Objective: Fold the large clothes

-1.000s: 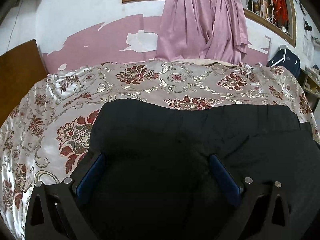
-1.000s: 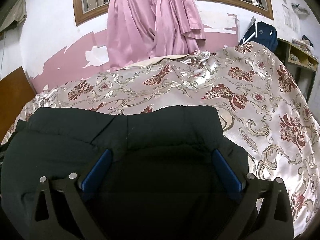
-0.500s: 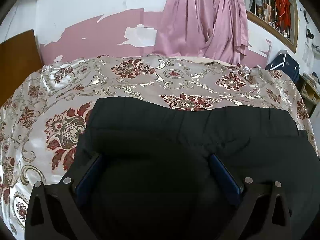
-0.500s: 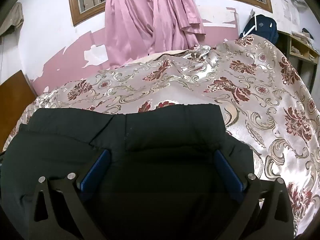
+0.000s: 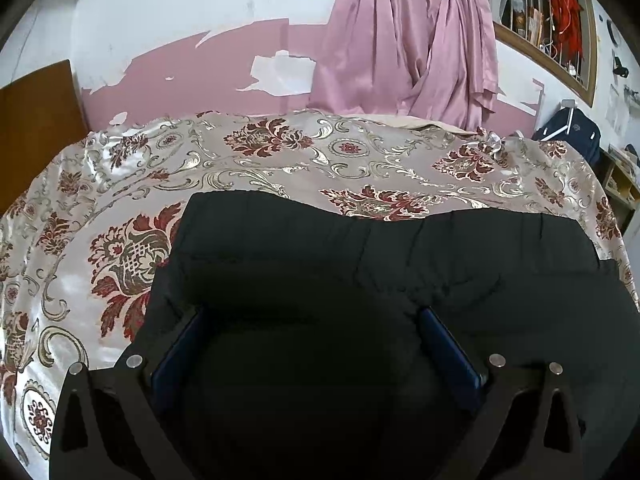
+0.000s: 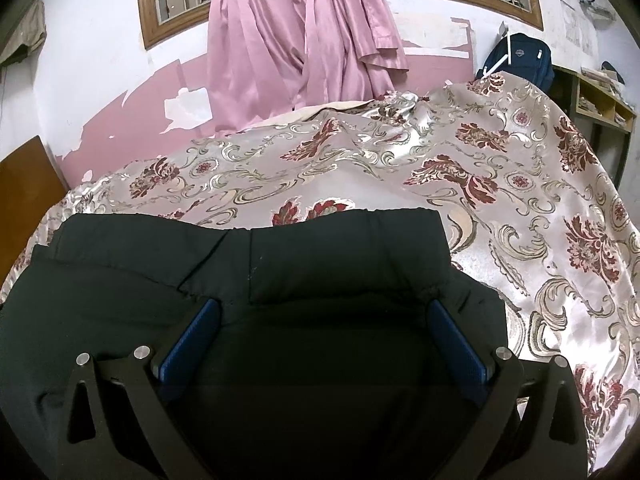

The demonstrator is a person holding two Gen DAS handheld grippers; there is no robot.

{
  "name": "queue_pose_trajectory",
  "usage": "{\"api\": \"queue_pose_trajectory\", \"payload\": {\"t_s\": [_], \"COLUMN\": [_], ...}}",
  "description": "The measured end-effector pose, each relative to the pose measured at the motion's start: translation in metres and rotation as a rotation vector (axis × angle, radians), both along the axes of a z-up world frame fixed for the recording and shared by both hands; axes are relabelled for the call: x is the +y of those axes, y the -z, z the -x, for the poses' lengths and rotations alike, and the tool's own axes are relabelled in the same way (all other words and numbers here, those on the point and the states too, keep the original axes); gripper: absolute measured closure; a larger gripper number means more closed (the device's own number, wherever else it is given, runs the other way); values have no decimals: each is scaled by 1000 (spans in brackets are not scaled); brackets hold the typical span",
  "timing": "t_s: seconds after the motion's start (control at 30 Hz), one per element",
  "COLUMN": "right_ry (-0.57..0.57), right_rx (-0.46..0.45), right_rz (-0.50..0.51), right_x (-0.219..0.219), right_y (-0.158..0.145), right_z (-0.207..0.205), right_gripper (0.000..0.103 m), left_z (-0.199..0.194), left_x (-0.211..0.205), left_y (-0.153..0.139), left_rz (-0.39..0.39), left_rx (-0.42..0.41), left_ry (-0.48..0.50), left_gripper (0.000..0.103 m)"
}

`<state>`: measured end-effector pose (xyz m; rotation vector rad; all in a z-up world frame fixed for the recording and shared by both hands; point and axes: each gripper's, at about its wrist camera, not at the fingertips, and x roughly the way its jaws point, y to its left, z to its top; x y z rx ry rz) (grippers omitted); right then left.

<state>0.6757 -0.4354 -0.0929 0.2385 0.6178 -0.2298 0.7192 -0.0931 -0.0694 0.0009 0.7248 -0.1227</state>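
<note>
Trousers (image 5: 360, 264) lie on the bed (image 5: 120, 208), long axis crosswise ahead of both spread jaws, left gripper (image 5: 316, 336) and right gripper (image 6: 320, 328) equally near, cloth directly beneath, nothing pinched.

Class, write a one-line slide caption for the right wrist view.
Open jaws of the right gripper over a black folded garment on a floral satin bedspread.

A matt black cloth garment (image 5: 360, 272) is spread on a glossy satin floral bedspread (image 5: 280, 160). Sheeny pink cloth curtains (image 6: 288, 40) are hung against a peeling painted wall (image 5: 180, 68). Textured blue gripper pads (image 6: 188, 340) are seen.
</note>
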Motion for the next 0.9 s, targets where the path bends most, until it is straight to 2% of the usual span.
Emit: {"api": "queue_pose_trajectory", "payload": {"t_s": [0.2, 0.33, 0.43, 0.6, 0.77, 0.9], "right_ry": [2, 8, -49, -130, -79, -36], "right_rx": [-1, -56, -98, -186, -155, -94], "right_rz": [7, -1, -89, -257, -284, -316], "right_x": [1, 1, -11, -41, -70, -93], "right_y": [0, -7, -14, -23, -17, -4], "right_z": [1, 13, 23, 62, 92, 102], "right_gripper": [2, 2, 2, 2, 2, 2], "left_z": [2, 6, 10, 30, 39, 39], "left_x": [-2, -1, 7, 31, 59, 85], "left_y": [0, -6, -17, -44, -50, -42], "left_rz": [-14, -25, -25, -32, -98, -85], "left_rx": [-13, -7, -1, -61, -57, 0], "left_ry": [-7, -5, 2, 45, 67, 54], "left_gripper": [0, 0, 0, 0, 0, 0]}}
